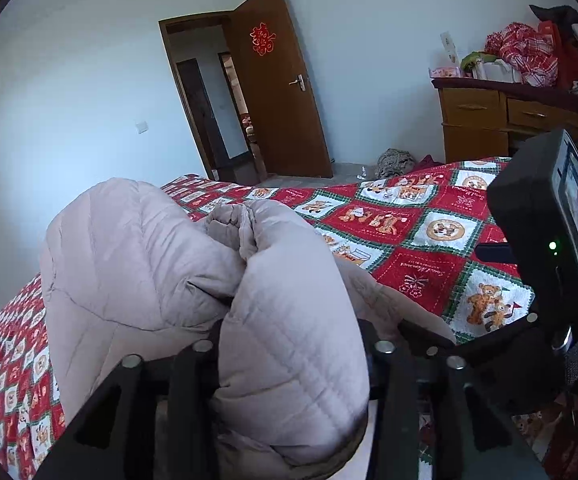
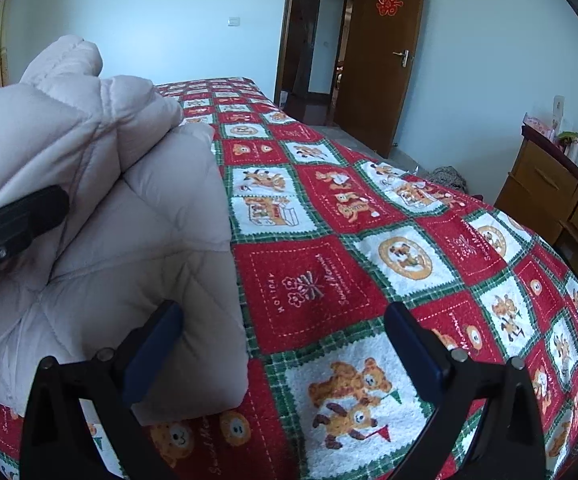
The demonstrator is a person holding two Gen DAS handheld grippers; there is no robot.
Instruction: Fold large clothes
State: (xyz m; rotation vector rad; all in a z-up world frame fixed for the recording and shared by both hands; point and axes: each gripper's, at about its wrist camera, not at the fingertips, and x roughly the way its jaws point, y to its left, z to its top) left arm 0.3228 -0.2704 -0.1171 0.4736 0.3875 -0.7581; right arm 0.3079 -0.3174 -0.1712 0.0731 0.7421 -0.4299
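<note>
The left tool (image 1: 289,364) has a puffy fold of the pale quilted jacket (image 1: 281,320) bulging between its two black fingers; the jaws stand partly apart, and whether their pads press on the padding I cannot tell. The right tool (image 2: 285,344) stands wide open with nothing between its blue-padded fingers (image 2: 157,344), its left finger just beside the jacket's near edge and the bed cover showing in the gap

The jacket lies bundled on the near left part of the bed (image 2: 369,240), close to the bed's near edge, its folded bulk rising in soft humps. Its long axis seems to run from the near edge away toward the far end of the bed, though the bunching makes that hard to judge. To the right of the jacket the red, white and green bear-patterned cover lies bare and flat all the way to the bed's right side and far end

Beyond the bed a strip of floor leads to an open brown door (image 1: 277,88). At the right a wooden dresser (image 1: 485,120) stands with its drawers shut; its top carries checked red cloth, bags and small boxes (image 1: 525,52)
</note>
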